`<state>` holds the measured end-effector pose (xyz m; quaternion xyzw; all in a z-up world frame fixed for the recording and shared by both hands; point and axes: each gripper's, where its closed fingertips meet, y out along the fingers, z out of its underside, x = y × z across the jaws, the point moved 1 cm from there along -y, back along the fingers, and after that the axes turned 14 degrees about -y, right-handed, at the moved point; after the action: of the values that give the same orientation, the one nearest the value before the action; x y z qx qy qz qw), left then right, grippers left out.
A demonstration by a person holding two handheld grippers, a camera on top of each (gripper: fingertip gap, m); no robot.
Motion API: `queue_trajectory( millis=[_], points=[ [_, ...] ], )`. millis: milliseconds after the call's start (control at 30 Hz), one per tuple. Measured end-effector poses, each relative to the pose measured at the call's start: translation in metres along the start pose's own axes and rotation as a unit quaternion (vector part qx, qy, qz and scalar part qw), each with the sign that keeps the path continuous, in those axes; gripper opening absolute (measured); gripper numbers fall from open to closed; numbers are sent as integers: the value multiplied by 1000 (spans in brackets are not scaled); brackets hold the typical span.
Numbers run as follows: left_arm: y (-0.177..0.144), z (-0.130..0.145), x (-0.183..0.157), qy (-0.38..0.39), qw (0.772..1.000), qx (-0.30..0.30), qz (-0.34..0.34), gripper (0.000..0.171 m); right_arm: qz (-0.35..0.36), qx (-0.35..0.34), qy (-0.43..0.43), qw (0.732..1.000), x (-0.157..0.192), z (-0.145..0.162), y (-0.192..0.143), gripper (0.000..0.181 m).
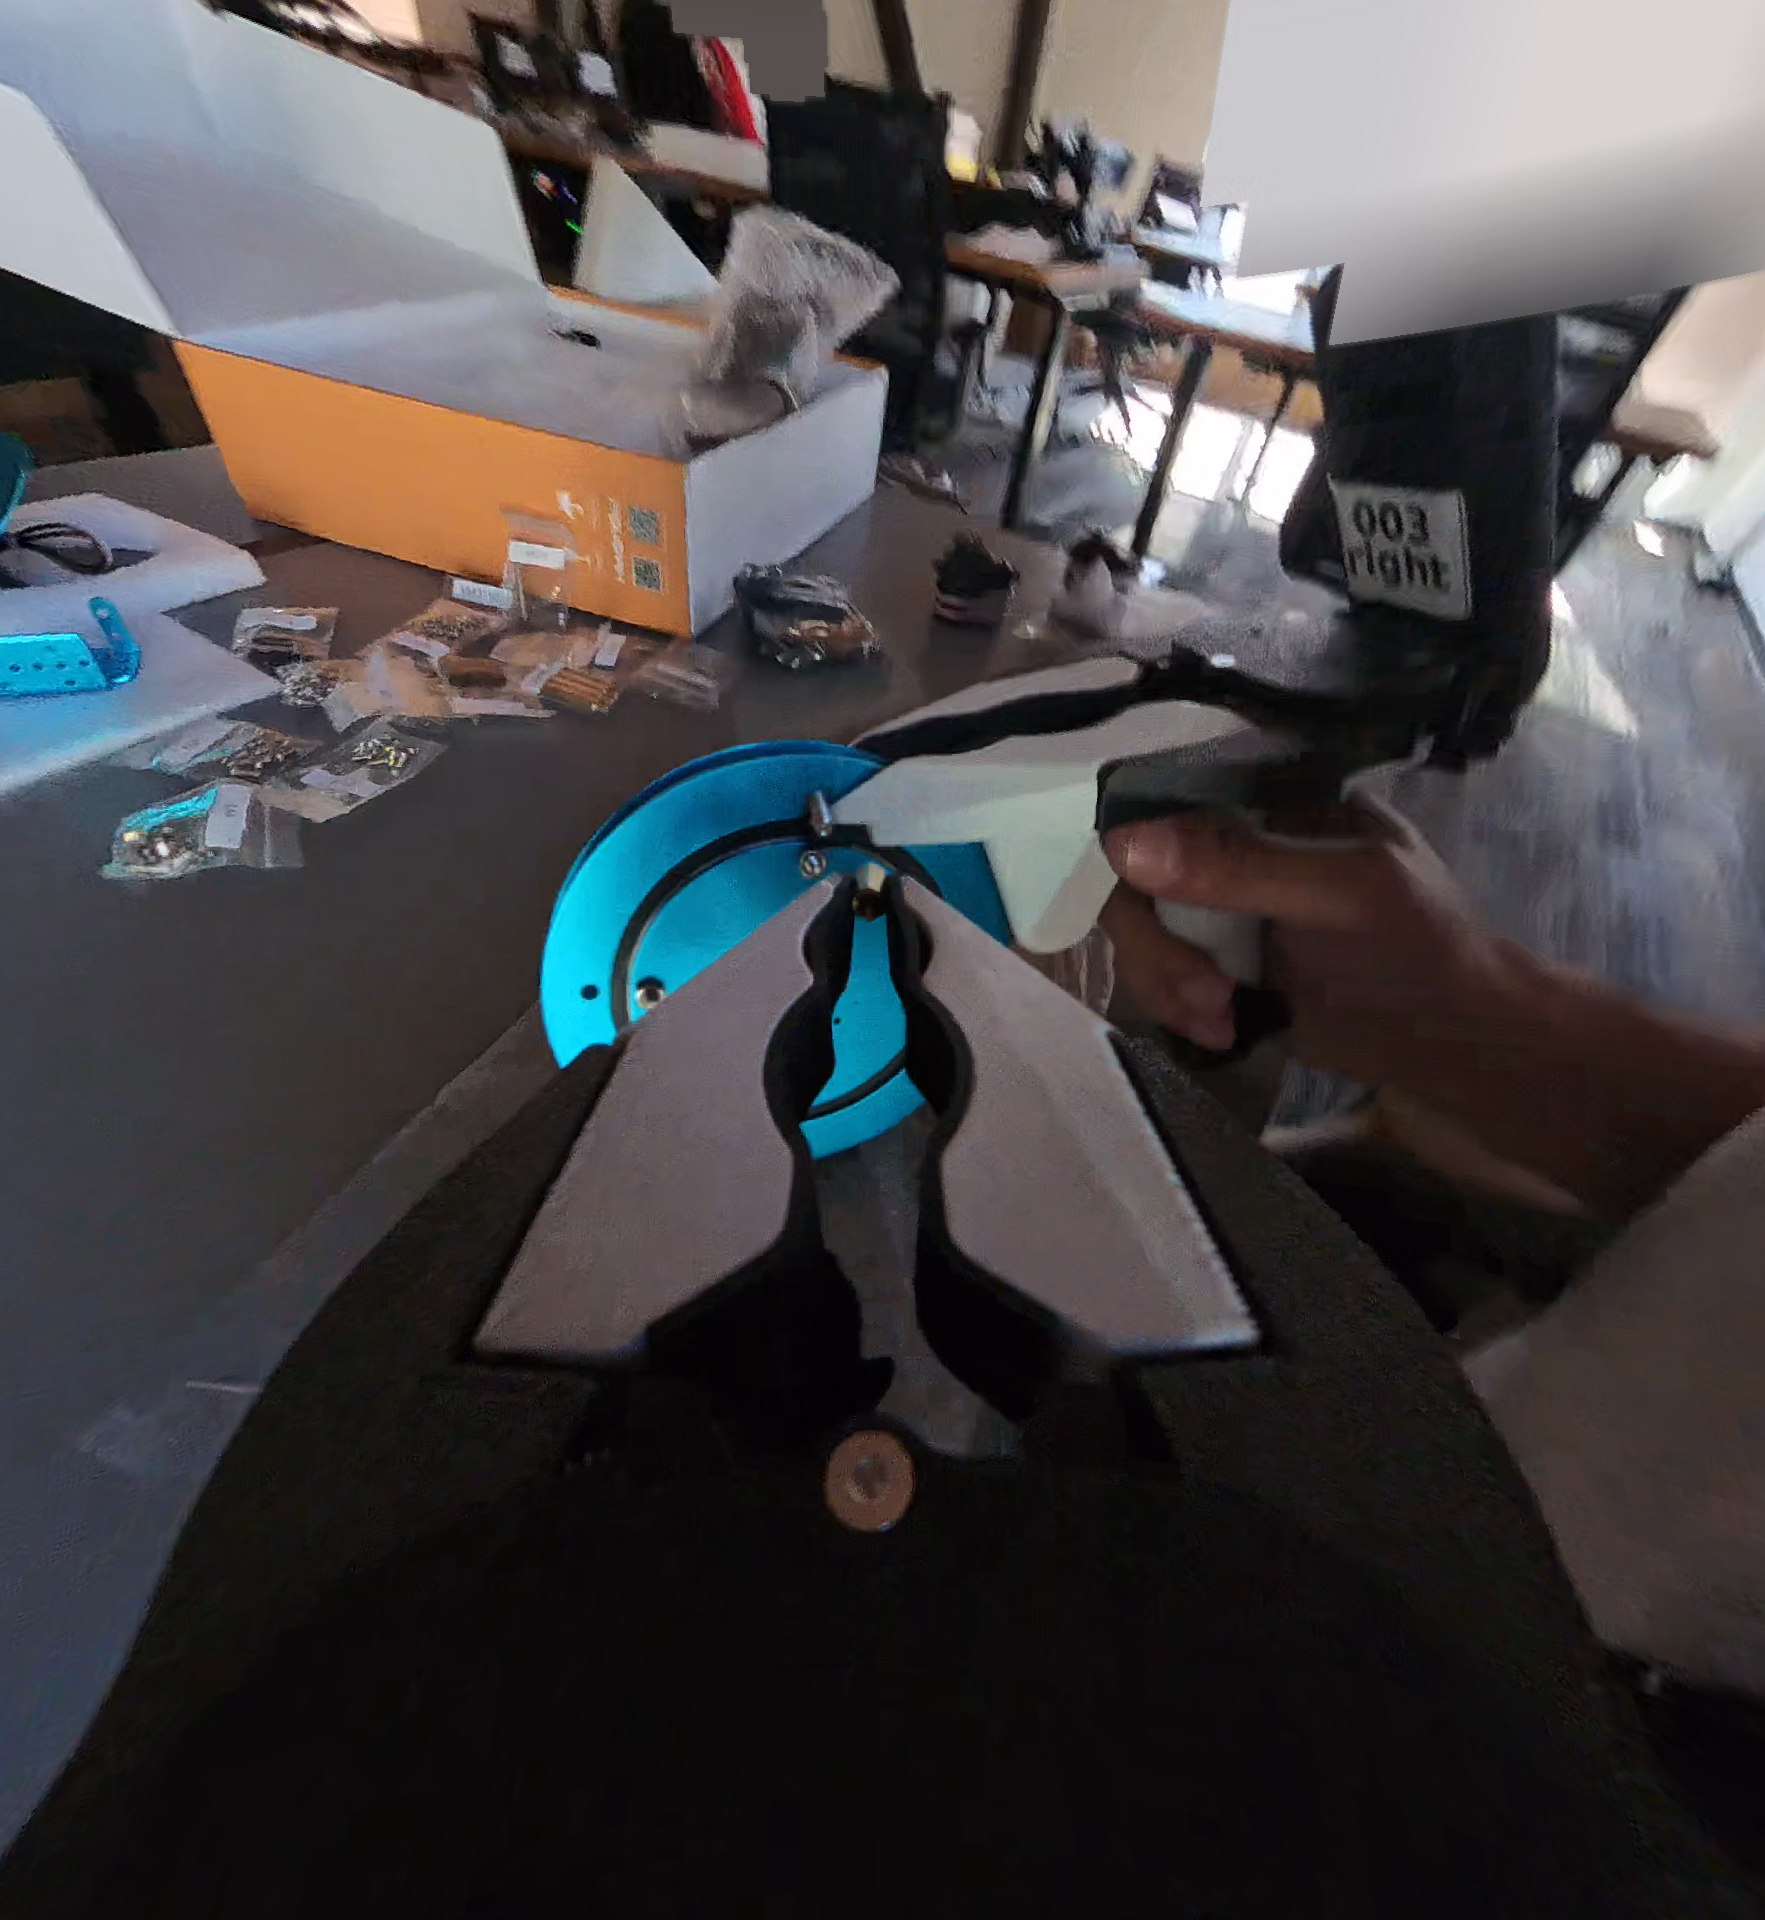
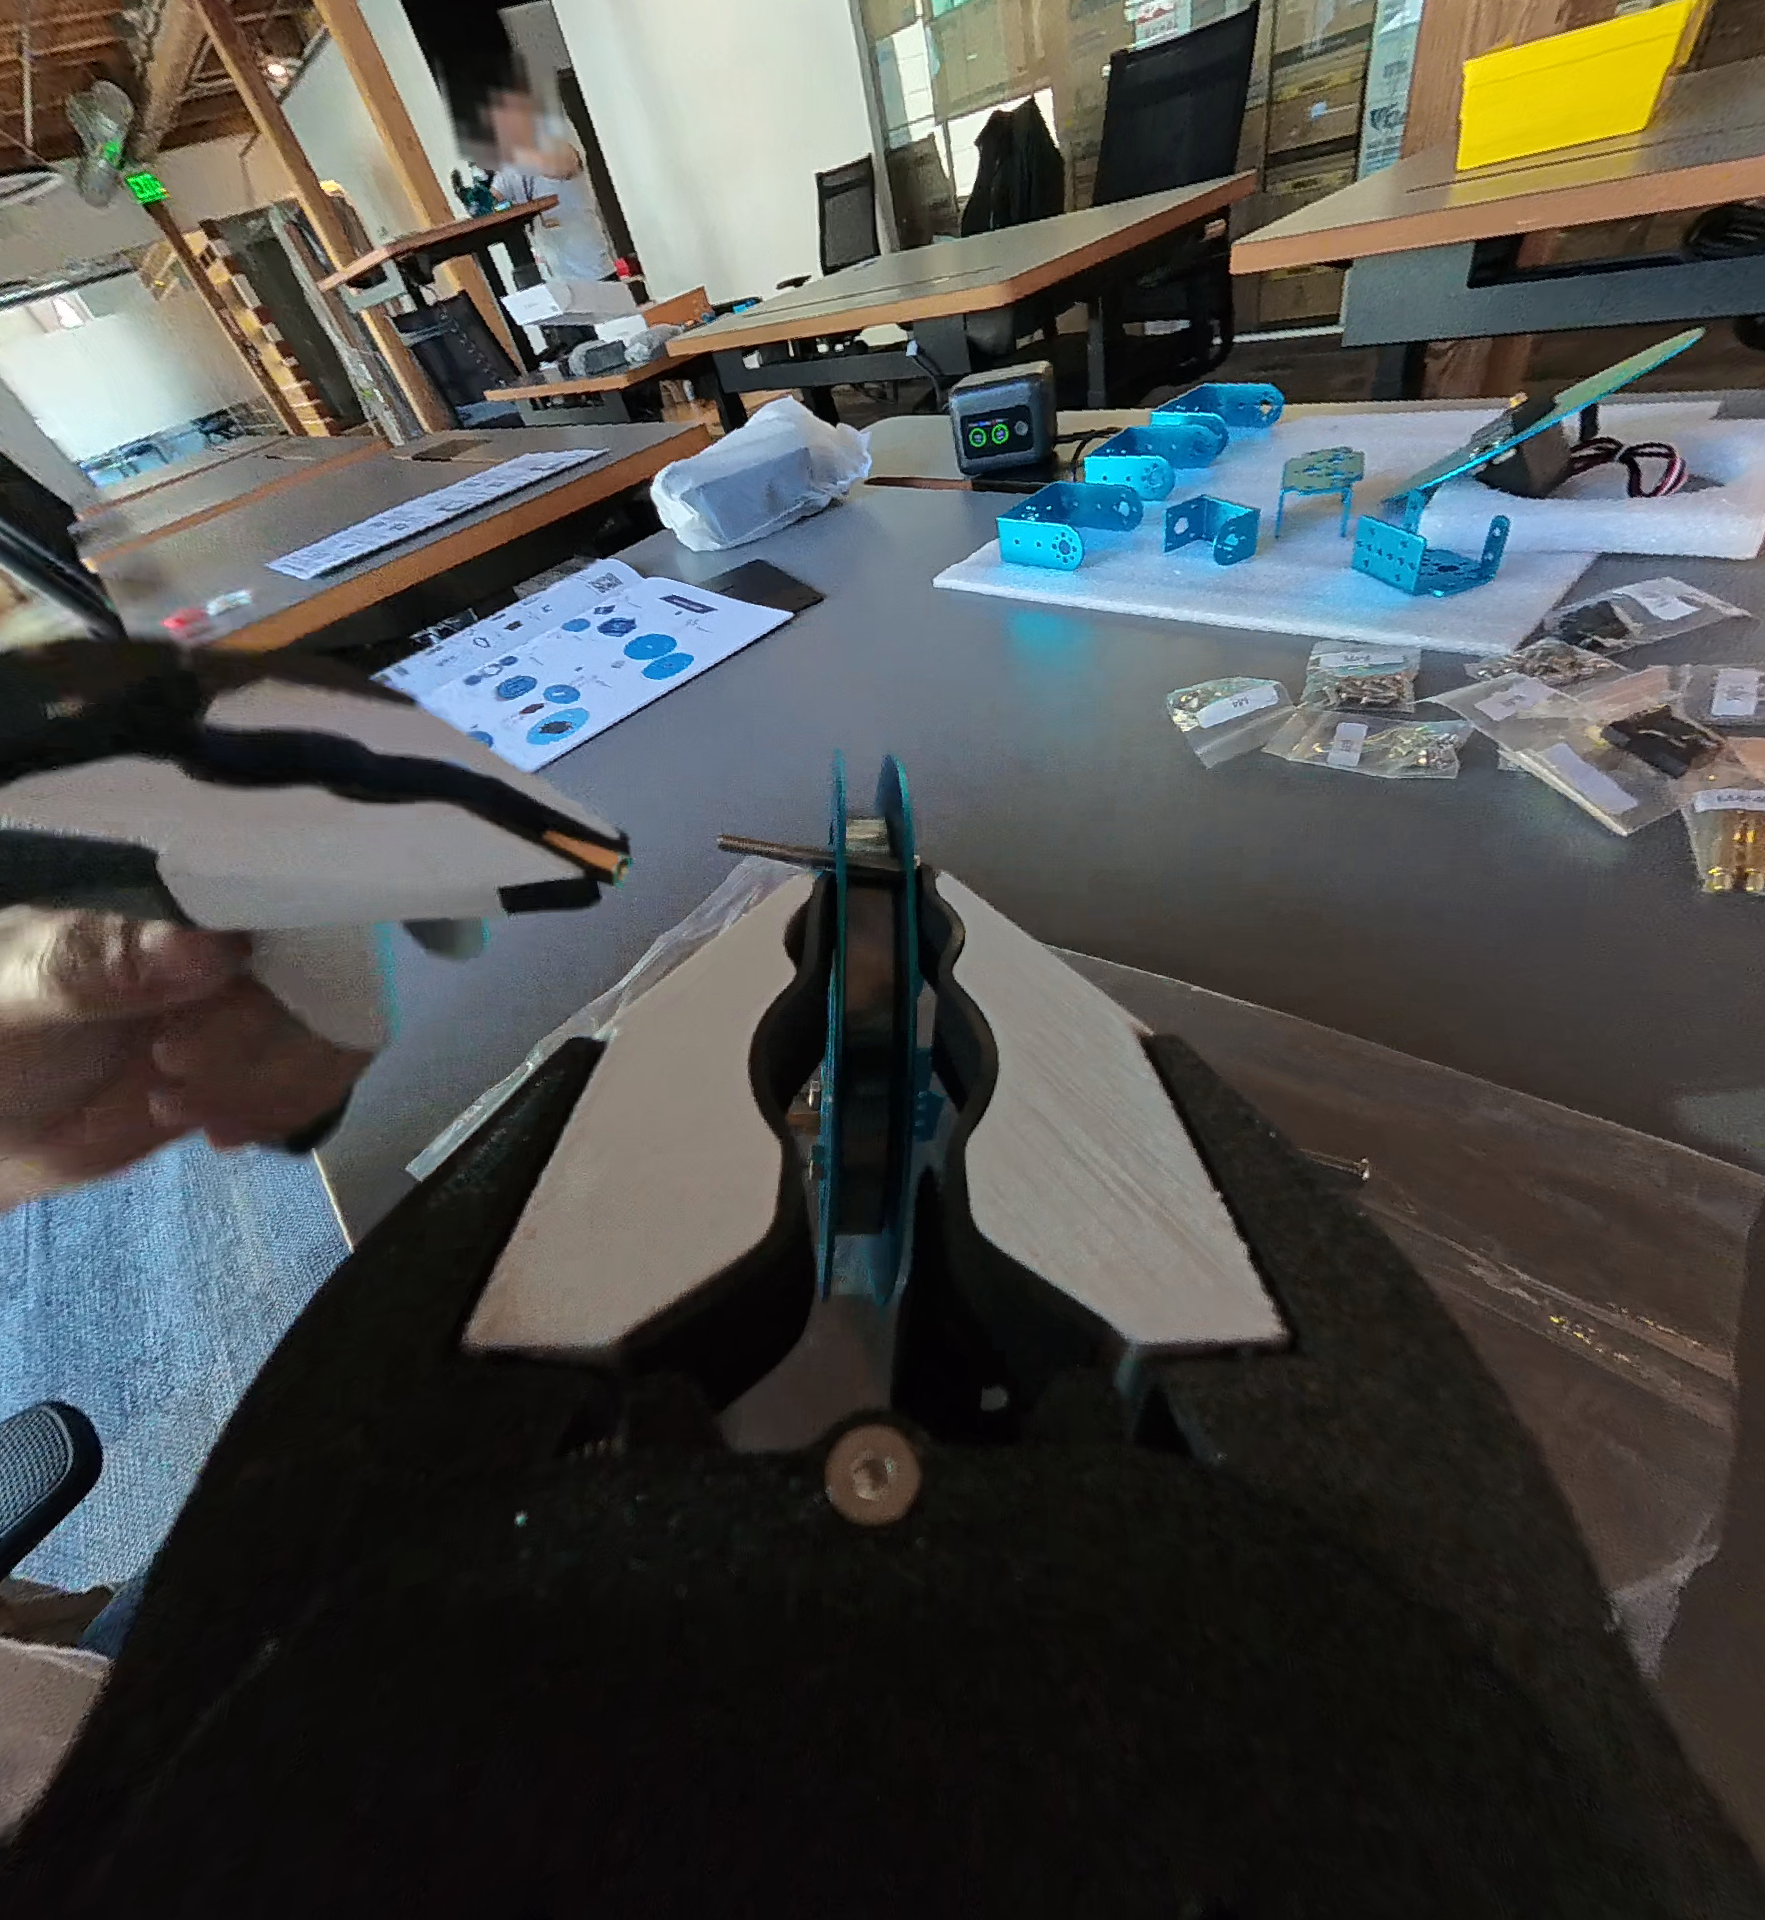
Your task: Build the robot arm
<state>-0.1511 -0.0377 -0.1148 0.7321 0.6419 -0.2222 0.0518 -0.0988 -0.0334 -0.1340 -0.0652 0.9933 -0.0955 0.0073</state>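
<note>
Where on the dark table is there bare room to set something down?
Table is bare between the booklet and the bags, ahead of the disc the right gripper clamps. Crowded: bags, foam sheet with brackets, and a plastic sheet nearer right.
</note>
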Motion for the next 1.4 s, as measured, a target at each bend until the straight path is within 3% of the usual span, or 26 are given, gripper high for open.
queue_trajectory(
  millis=[100, 200, 267, 667, 1033, 1200, 1400],
  points=[
    [1, 1, 4, -117, 990, -79, -3, 5, 11, -3, -1, 1000, 1, 0, 0, 15],
    [2, -1, 10, -253, 958, -127, 35, 4, 19, -3, -13, 1000, 3, -1, -1, 14],
    [1, -5, 10, -299, 940, -152, 59, 4, 24, 1, -23, 999, 4, -1, -1, 14],
    [6, 3, 14, -354, 924, -130, 64, 4, 32, 3, -43, 999, 9, -2, 1, 15],
    [-1, 5, 13, -470, 864, -151, 102, 4, 40, 3, -58, 998, 15, -4, 3, 15],
    [-7, 1, 15, -458, 869, -162, 95, 4, 40, 5, -58, 998, 14, -4, 2, 15],
    [-2, 0, 12, -368, 918, -141, 52, 4, 38, 8, -67, 997, 16, -4, 3, 15]
  ],
)
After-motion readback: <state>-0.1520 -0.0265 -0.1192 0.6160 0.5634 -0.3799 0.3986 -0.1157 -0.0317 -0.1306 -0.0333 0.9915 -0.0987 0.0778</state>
